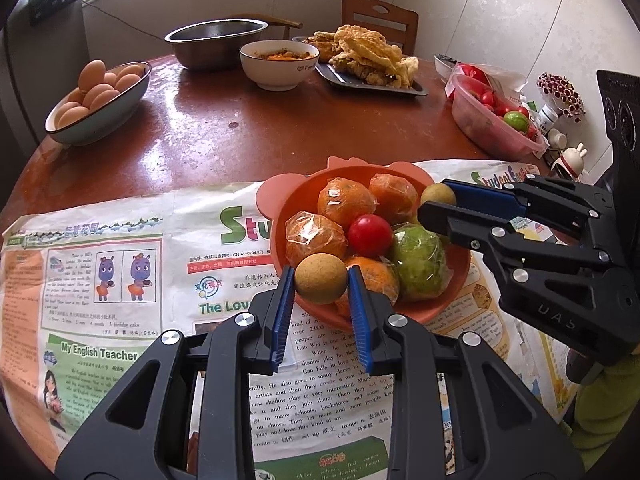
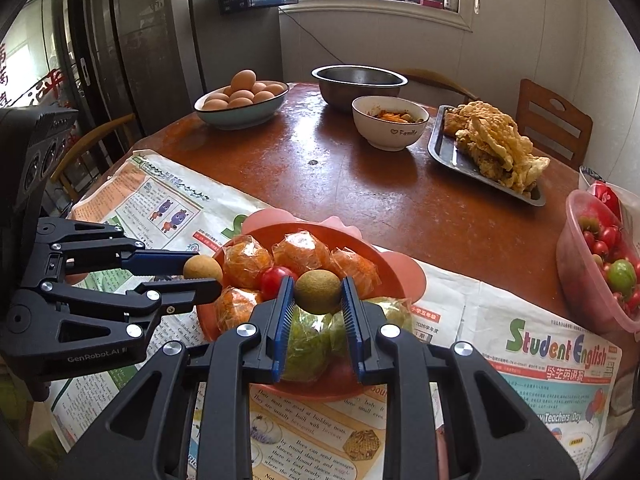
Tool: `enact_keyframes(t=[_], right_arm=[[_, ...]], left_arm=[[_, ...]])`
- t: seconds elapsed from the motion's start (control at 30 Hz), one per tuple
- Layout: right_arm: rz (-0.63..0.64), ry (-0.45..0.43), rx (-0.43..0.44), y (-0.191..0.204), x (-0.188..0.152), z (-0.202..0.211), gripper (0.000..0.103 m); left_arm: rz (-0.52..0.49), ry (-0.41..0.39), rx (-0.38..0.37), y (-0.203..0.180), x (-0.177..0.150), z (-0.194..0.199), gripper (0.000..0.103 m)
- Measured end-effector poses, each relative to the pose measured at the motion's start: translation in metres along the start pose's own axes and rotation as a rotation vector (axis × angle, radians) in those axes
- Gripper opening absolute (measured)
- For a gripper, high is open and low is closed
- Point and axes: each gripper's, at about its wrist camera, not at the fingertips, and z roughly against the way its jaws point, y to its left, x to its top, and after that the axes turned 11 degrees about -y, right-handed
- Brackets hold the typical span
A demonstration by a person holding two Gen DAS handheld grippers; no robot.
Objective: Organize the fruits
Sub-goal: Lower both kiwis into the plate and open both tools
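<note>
The coral bowl [image 1: 456, 280] on the newspaper [image 1: 100, 280] holds four wrapped oranges [image 1: 347, 202], one red tomato [image 1: 369, 235] and one wrapped green fruit [image 1: 420, 262]; two tan longans are held over it; the left gripper [image 1: 320, 286] pinches one longan [image 1: 320, 279]; the right gripper [image 2: 318, 292] clamps the other longan [image 2: 318, 291] above the bowl.

bowl of eggs [image 1: 96, 100], steel basin [image 1: 214, 42], fried food tray [image 1: 372, 68], newspaper [image 1: 120, 280].
</note>
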Motion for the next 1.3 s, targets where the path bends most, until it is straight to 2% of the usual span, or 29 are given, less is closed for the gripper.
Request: enact_keyframes(t=[0.93, 1.07, 1.23, 1.3], right_arm=[[0.008, 0.056, 0.008, 0.002, 0.002, -0.027, 0.025], [0.004, 0.049, 0.006, 0.002, 0.003, -0.023, 0.031], [0.0, 0.034, 0.0, 0.001, 0.004, -0.014, 0.033], [-0.001, 0.029, -0.006, 0.001, 0.005, -0.01, 0.034]], left_arm=[[-0.002, 0.002, -0.024, 0.005, -0.001, -0.006, 0.02], [-0.002, 0.002, -0.025, 0.005, -0.001, -0.006, 0.02], [-0.003, -0.002, -0.019, 0.006, -0.002, -0.005, 0.021], [-0.004, -0.002, -0.014, 0.005, -0.002, -0.005, 0.025]])
